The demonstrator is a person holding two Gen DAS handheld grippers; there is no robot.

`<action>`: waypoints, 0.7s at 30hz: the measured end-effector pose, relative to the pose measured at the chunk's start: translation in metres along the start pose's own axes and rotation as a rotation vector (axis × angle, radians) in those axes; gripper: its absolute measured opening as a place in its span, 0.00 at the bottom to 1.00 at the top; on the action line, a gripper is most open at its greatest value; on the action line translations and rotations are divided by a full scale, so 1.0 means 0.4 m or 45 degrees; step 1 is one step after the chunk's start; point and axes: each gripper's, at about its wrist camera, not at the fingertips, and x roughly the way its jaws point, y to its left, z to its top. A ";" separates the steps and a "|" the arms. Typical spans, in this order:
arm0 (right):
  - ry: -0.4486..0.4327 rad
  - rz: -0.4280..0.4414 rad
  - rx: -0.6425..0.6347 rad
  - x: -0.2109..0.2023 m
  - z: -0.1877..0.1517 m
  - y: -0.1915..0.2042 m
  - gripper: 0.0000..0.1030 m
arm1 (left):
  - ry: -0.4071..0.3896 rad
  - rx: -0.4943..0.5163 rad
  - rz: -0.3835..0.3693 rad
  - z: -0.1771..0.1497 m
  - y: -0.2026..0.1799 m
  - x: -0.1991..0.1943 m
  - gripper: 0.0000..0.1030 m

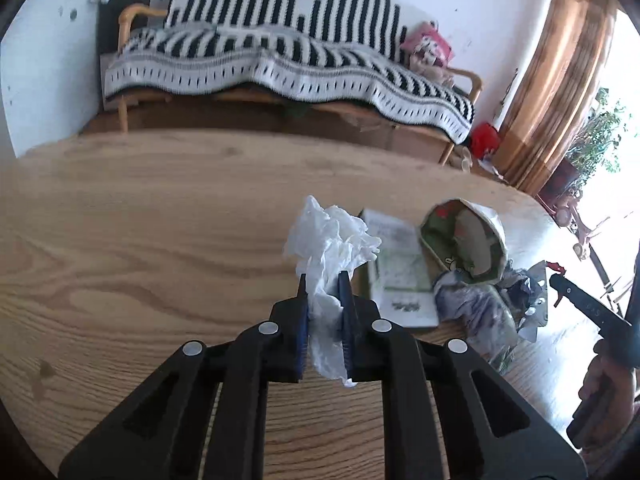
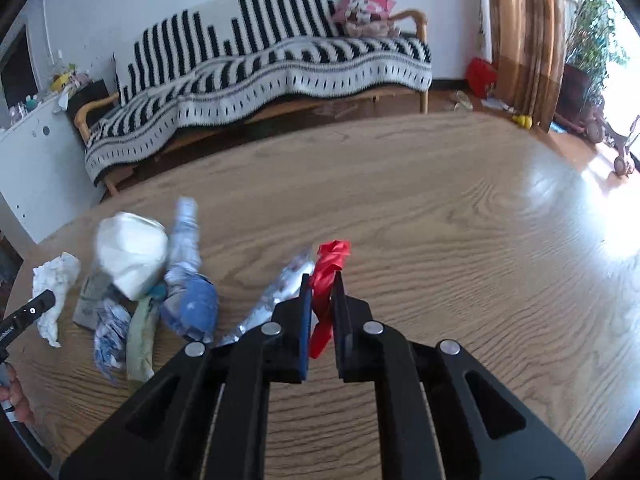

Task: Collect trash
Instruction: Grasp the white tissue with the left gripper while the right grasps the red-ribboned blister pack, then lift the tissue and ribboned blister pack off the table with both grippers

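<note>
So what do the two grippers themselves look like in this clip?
Both are alike. The left gripper and right gripper are matte black plastic linkages with triangular cut-outs and round silver pins at the joints. Each ends in two flat black fingers lined with blue pads. The other view shows white lettering on the left gripper's side. No cables show, and no sleeve is clear.

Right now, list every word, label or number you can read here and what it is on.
None can be read for certain.
Booklet: dark print at its near edge, too blurred.
Green printed paper bag: pictures only, no legible words.
Right gripper: small pale marks on its black finger, too small to read.
</note>
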 end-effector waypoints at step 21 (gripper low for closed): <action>-0.007 0.176 0.131 -0.058 -0.012 -0.015 0.10 | 0.013 0.014 -0.033 -0.001 -0.035 -0.012 0.12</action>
